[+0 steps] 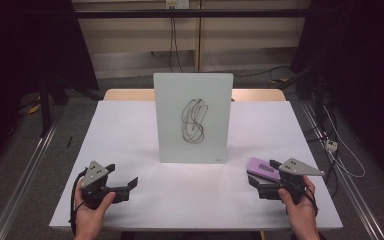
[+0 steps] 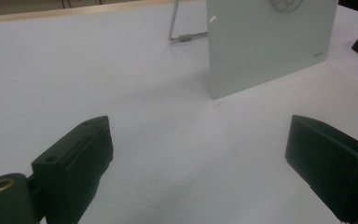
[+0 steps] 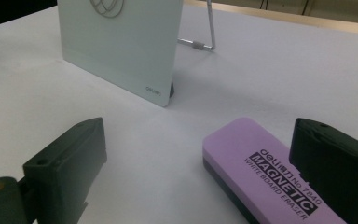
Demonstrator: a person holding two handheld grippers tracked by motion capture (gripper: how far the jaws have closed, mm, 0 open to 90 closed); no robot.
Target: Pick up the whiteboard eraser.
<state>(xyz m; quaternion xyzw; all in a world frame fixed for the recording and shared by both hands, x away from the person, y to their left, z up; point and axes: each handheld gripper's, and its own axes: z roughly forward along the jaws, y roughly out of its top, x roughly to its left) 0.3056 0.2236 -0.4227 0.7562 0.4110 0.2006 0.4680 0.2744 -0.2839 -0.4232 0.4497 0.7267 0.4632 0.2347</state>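
Observation:
A small white glass board (image 1: 193,117) stands upright on a wire stand at the table's middle, with a black scribble (image 1: 194,120) on its face. Its lower edge shows in the left gripper view (image 2: 266,44) and the right gripper view (image 3: 121,49). A purple magnetic eraser (image 1: 263,169) lies flat at the right front; in the right gripper view the eraser (image 3: 261,175) sits between the jaws, close to the right one. My right gripper (image 3: 205,170) is open around it. My left gripper (image 1: 126,180) rests open at the left front with bare table between its jaws (image 2: 198,156).
The white table (image 1: 130,130) has a wooden strip along its far edge. The board's wire stand (image 2: 182,37) juts out behind it. Metal rails run along the floor on both sides, and cables trail at the right.

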